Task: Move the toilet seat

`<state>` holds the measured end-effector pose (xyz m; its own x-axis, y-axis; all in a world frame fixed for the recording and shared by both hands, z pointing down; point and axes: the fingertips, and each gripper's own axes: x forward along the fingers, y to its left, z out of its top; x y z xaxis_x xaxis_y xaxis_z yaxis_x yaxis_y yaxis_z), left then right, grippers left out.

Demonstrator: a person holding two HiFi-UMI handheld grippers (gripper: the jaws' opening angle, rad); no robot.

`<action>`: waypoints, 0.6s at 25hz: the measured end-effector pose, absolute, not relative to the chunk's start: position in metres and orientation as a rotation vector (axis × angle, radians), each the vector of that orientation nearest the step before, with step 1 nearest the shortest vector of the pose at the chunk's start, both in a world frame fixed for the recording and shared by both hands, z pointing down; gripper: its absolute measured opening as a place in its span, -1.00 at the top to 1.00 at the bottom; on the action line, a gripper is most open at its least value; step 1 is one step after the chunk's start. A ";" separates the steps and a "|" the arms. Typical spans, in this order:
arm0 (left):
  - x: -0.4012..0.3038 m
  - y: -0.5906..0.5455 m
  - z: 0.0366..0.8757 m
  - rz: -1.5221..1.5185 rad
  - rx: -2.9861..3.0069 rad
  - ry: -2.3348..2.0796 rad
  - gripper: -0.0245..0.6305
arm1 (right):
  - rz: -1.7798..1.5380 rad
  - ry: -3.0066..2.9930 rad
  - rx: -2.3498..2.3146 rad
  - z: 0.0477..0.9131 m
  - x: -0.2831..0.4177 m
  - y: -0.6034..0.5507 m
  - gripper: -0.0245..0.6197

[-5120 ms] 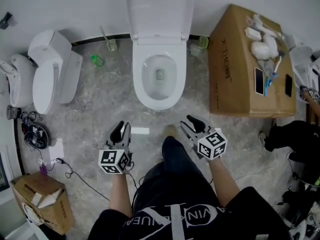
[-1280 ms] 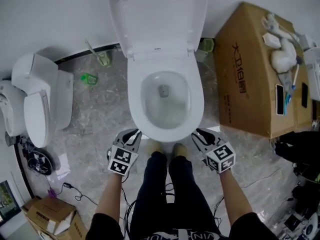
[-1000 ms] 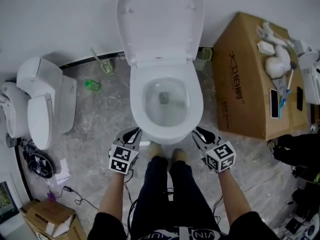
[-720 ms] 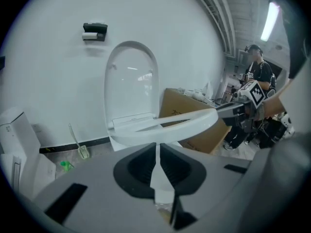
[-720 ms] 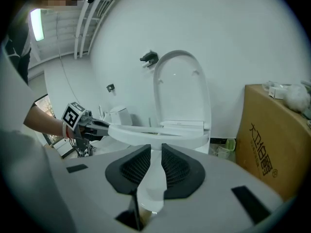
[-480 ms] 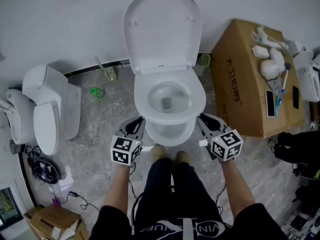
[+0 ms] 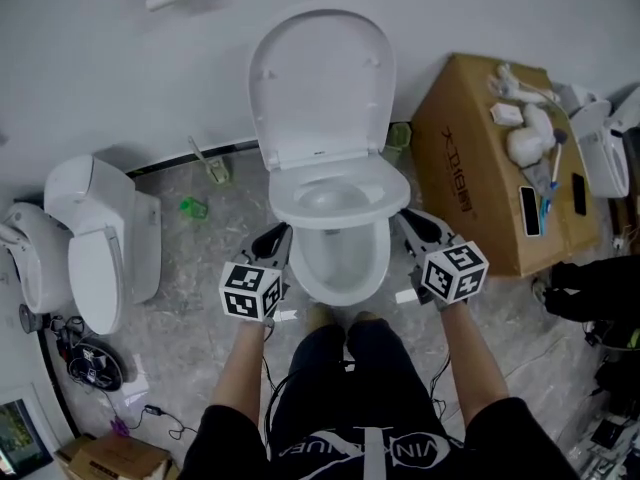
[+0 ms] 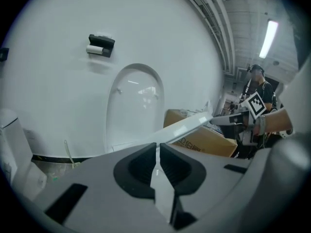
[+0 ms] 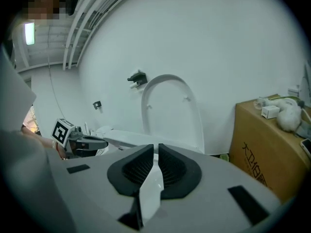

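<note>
Both L gripper [image 7: 275, 238] & R gripper [image 7: 415, 226] have jaws nipped on opposite edges of the toilet seat [image 7: 385, 200], R's just closing onto it, prob. to keep it level, part-raised over the bowl [image 7: 345, 268].

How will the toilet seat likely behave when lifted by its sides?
Probably stiff: the toilet seat sits tilted up with no visible sag. Its glossy plastic may slip. Apparently hinged beneath the lid, it should swing, not come free.

You face a white wall [image 7: 80, 68]; grey marbled floor [image 7: 185, 268] underfoot, cardboard box [image 7: 460, 198] on your right.
</note>
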<state>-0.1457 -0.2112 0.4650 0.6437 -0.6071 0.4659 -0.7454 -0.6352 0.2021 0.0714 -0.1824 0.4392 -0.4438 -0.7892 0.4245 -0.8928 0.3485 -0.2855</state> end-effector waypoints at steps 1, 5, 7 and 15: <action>-0.146 -0.216 0.462 0.499 2.490 -1.074 0.84 | 0.722 -2.405 1.538 0.436 0.072 -0.187 0.79; -0.143 -0.234 0.450 0.484 2.495 -1.095 0.85 | 0.774 -2.446 1.598 0.424 0.076 -0.206 0.80; -0.142 -0.243 0.445 0.459 2.491 -1.111 0.85 | 0.769 -2.459 1.605 0.418 0.077 -0.216 0.80; -0.143 -0.290 0.420 0.346 2.429 -1.245 0.85 | 0.720 -2.508 1.598 0.393 0.078 -0.267 0.82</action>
